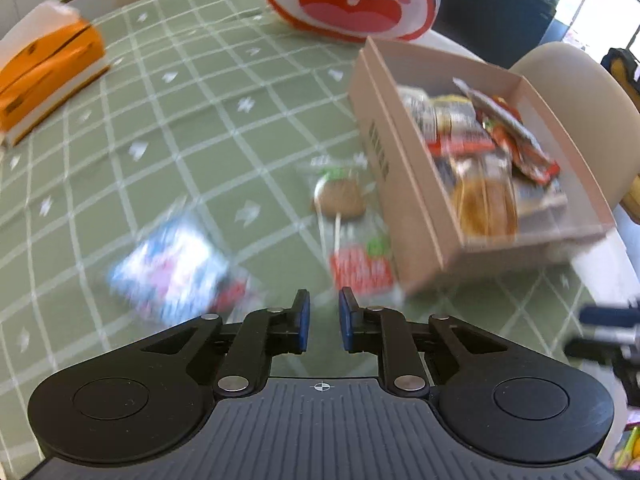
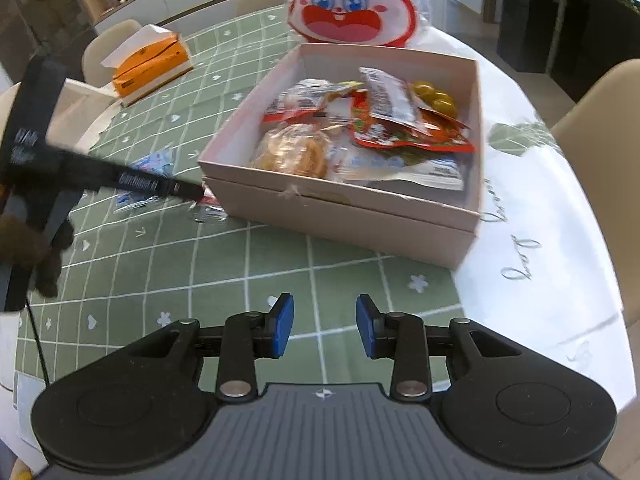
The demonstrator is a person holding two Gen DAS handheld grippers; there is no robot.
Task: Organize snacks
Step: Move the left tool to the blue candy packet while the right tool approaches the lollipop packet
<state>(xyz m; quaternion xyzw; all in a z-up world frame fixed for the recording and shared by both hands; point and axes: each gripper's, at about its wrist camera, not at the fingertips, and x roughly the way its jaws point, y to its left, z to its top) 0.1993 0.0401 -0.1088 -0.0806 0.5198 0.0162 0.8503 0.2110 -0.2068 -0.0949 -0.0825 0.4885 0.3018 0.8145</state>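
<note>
Left wrist view, gripper: the left gripper has its jaws drawn narrow with nothing between the blue pads, hanging above the green checked bench.
Left wrist view, loose snacks: a blue-and-white packet lies ahead to the left of the fingertips; a clear-wrapped lollipop and a red-and-white packet lie just beside the near wall of the cardboard box. All are motion-blurred.
Left wrist view, box: already holds several wrapped snacks, with room left.
Right wrist view, gripper: the right gripper shows a gap between its pads, but that is as closed as it goes; it holds nothing and hangs over bare bench in front of the box.
Right wrist view, surroundings: a cartoon-face bag stands behind the box, an orange tissue box well off to the left.
Step in hand: judged as between picks, with three snacks still outside the box.
Next move calls for: opening the left jaws again and coming down over a loose snack, probably the red-and-white packet nearest the fingertips; thin, flat wrappers need a low pinch.
</note>
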